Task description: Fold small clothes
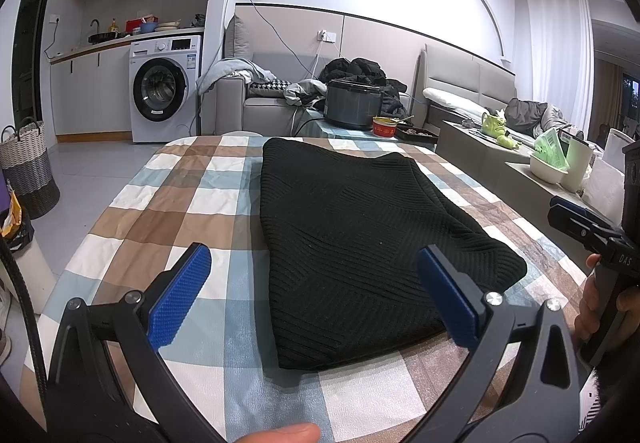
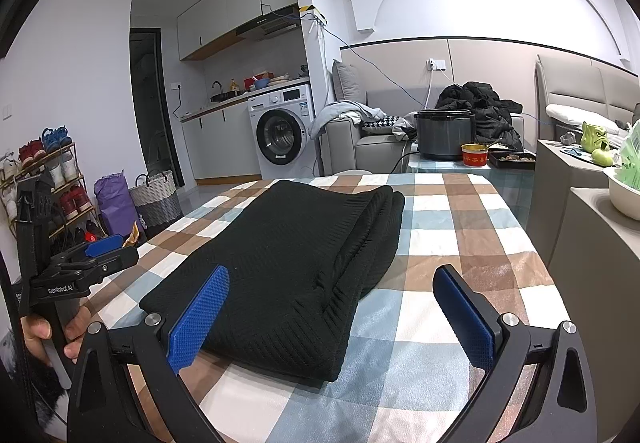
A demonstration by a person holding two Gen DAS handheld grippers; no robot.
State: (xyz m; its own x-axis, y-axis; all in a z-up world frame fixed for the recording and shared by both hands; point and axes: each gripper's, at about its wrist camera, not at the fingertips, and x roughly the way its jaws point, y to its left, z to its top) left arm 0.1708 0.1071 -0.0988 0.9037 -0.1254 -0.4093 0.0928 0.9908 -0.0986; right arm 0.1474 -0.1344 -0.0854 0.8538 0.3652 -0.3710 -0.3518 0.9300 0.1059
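A black ribbed knit garment [image 1: 352,227] lies folded into a long rectangle on the checked tablecloth [image 1: 168,199]. My left gripper [image 1: 316,263] hovers open over its near end, blue pads [image 1: 180,295] wide apart with nothing between them. In the right wrist view the same garment [image 2: 288,263] shows stacked layers along its right edge. My right gripper [image 2: 332,283] is open above the near right corner, its left pad [image 2: 200,319] over the cloth. Each view shows the other gripper at its edge: the right one [image 1: 588,227] and the left one [image 2: 100,251], both held by a hand.
A dark rice cooker [image 1: 352,103], a red bowl [image 1: 384,126] and a black tray stand beyond the table's far end. A grey counter [image 2: 592,227] with a white bowl and green figurine flanks the right side. A woven basket [image 2: 154,199], shoe rack and washing machine [image 1: 166,95] are left.
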